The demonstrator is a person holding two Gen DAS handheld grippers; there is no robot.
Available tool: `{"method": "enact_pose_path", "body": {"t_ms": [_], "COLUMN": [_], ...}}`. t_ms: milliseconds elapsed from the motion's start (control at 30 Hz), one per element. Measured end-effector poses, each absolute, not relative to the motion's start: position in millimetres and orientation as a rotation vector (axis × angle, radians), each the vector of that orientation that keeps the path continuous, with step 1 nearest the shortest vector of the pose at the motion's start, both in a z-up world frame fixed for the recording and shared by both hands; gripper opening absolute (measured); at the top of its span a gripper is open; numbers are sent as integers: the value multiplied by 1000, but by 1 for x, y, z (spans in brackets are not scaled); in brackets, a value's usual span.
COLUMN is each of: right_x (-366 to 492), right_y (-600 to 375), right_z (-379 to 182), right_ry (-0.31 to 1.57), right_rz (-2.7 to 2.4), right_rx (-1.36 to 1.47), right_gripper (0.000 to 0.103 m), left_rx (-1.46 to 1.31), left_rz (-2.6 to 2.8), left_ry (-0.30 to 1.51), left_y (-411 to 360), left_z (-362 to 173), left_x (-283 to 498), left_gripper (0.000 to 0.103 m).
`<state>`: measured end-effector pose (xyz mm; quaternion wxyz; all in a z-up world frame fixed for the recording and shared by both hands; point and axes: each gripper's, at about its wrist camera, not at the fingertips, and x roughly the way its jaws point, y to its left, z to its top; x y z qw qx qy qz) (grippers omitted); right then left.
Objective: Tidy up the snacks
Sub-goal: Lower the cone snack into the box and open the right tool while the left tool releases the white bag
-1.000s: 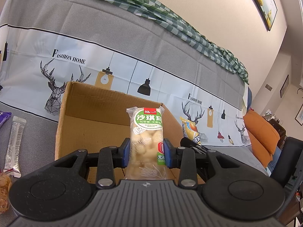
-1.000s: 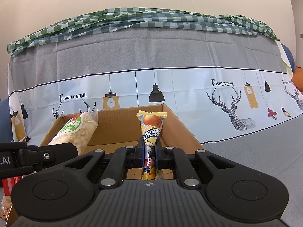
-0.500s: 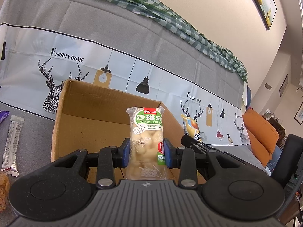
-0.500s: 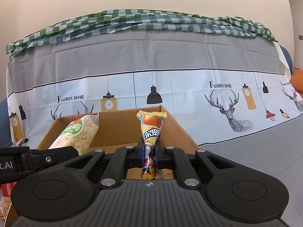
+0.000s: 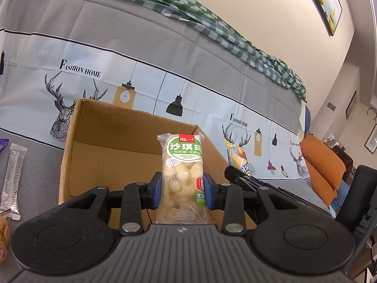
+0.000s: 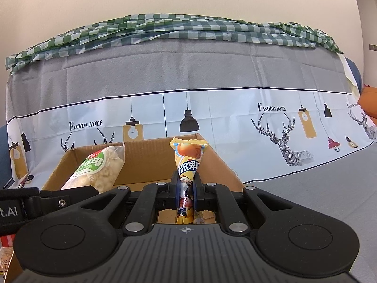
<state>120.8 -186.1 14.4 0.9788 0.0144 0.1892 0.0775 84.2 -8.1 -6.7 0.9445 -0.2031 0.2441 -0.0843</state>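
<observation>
- Since a second ago the cardboard box (image 5: pixel 99 155) has slid slightly lower and to the right in the left wrist view; both packets sit in their grips as before.
- Nearest, the left gripper (image 5: pixel 182 189) is clamped on the clear rice-puff packet (image 5: pixel 183 165), held upright, its blue pads pressing both sides.
- The right gripper (image 6: pixel 186 189) is pinched nearly together on one orange cone-shaped snack packet (image 6: pixel 187 162), also upright.
- Beyond the fingers at 12 o'clock stands one open box (image 6: pixel 146 162); the floor that shows is bare cardboard, and both packets are held in front of its opening.
- At 9 o'clock of the box, on the grey cloth (image 5: pixel 37 165), lies one silver sachet (image 5: pixel 13 174); a purple wrapper's corner (image 5: pixel 3 142) shows beyond it.
- Farthest, a green checked cloth (image 6: pixel 165 29) drapes the top edge.
</observation>
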Motion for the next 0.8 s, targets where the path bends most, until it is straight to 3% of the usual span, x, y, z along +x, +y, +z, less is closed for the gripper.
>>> {"method": "enact_pose_path", "body": {"t_ms": [200,267,333,400,800], "right_x": [122,124,124,123,119], "right_y": [-188,-188,-190,-189,-175], "right_z": [13,12,12,13,20], "right_ry": [398,408,405,398,386], "right_rz": [148,135,121,111,117], "right_rx": [40,45,57,57,64], "right_gripper": [10,19,42,46,47], "left_rx": [-423,-427,-424,-418,-359], "left_rz": [-190,-195,-192,-183,-125], "left_ry": [512,513,507,502,385], "left_y": [-7,-6,-5,-4,7], "left_z": [-8,-8,-7,-6,5], "left_x": [86,87,86,85,65], "left_gripper": [40,47,51,52,51]}}
